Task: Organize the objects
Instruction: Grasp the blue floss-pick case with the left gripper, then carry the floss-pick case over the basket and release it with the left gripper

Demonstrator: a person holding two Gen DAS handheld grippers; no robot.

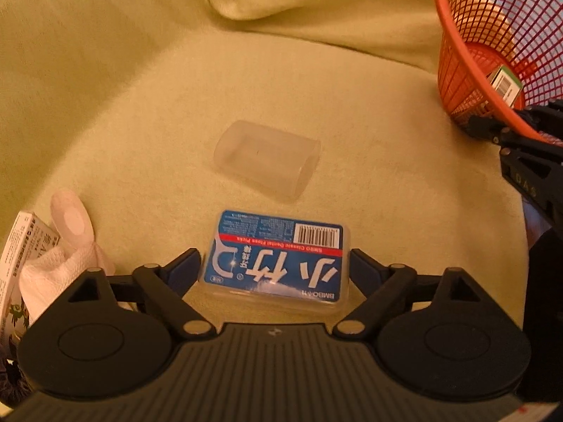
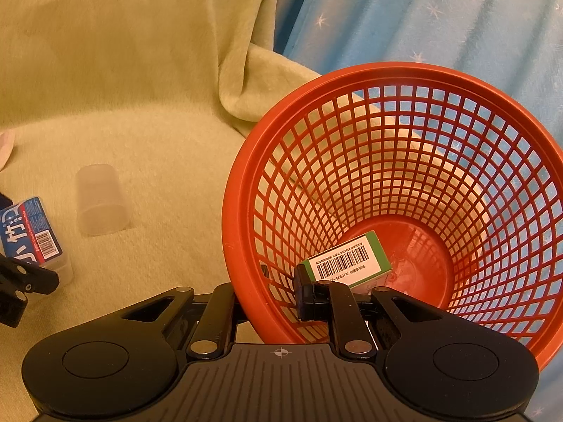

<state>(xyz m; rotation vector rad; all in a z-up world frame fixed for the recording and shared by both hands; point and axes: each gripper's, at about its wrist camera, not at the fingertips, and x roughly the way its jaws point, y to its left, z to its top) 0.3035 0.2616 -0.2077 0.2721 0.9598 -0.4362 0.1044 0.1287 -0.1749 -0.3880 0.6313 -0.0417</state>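
**Floss box between the left claw's fingers, right claw clamped on the basket**

The floss box [image 1: 276, 258], a clear case with a blue label, is seen lying flat on the green blanket [image 1: 140, 105], right between the fingers of the left claw [image 1: 274, 267]. The fingers are spread wide, one at each short end of the box; whether the pads actually touch it can't be told. Just past the box, a frosted cup [image 1: 267, 158] is lying on its side on the same blanket. Off to the left, a white cloth [image 1: 67, 256] and a printed carton [image 1: 17, 256] are partly cut off by the frame edge.

Over on the right, the red basket [image 2: 397, 81] is tipped toward the camera. Its near rim is pinched by the right claw [image 2: 267, 297], one finger inside the mesh and one outside. A green box [image 2: 346, 258] with a barcode is resting at the basket's bottom. A blue starry curtain [image 2: 422, 10] is seen behind it.
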